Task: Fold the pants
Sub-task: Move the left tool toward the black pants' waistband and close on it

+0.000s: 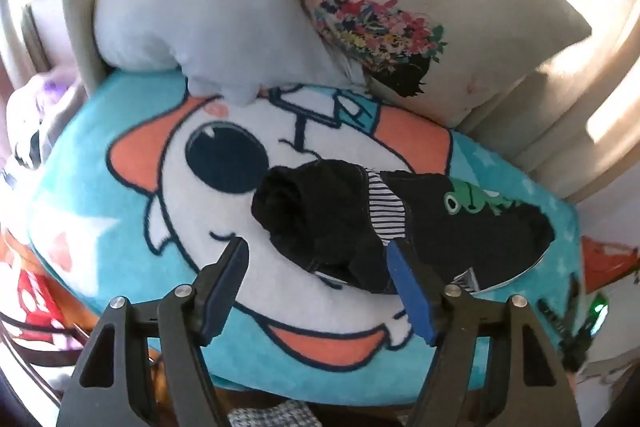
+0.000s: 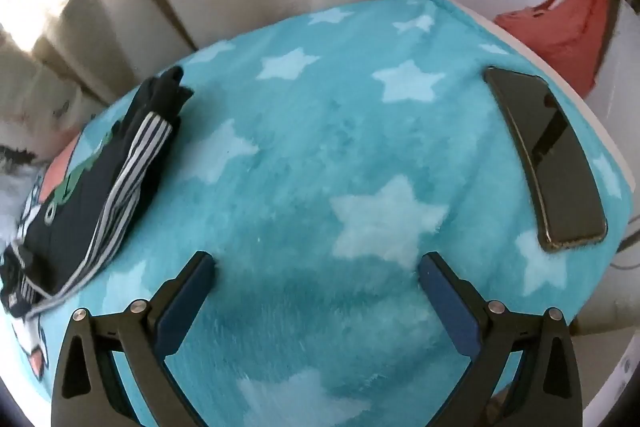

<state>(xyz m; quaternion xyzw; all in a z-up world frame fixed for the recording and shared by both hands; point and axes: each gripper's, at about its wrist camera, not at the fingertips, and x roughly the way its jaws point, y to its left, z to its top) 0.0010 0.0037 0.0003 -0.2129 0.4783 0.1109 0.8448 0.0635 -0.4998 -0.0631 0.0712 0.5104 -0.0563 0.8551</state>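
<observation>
- the small dark pants with striped trim and a green frog print (image 1: 360, 223) lie bunched on the turquoise star-print fleece blanket (image 2: 340, 147).
- our left gripper (image 1: 316, 259) is nearer; the pants sit just ahead of its right finger, jaws partly open, holding nothing.
- our right gripper (image 2: 316, 267) hangs wide open and empty; the pants lie well to its left.
- their long axis runs left to right across the blanket in the left view, bunched end leftward.

Bright daylight from behind, soft blur, strong fisheye warping.
</observation>
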